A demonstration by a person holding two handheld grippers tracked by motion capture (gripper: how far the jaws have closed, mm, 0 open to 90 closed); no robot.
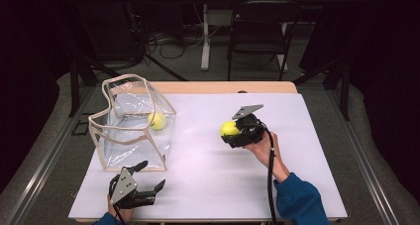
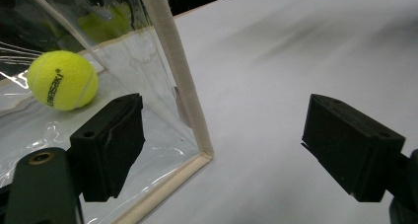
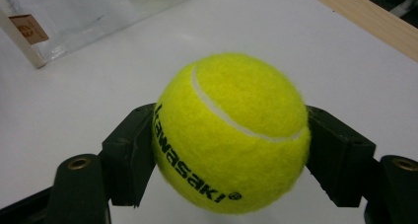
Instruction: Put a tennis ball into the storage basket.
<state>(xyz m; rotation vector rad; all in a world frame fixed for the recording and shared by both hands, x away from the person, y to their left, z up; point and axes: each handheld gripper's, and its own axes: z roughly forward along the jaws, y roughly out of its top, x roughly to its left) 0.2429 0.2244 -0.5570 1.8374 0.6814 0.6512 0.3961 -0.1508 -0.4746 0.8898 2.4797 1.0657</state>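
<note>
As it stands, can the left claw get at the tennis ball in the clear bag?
Probably not directly. The left claw stands open outside the clear bag, whose clear side wall and fabric-trimmed corner stand between it and the tennis ball. It would likely need to go in through the open top.

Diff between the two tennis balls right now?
The gripped tennis ball sits clamped between the right gripper's fingers, out over the white tabletop; the bagged tennis ball lies loose on the floor of the clear bag. The gripped one is seen bare, the bagged one through clear plastic. Shared: both are yellow-green with black Kawasaki lettering.
</note>
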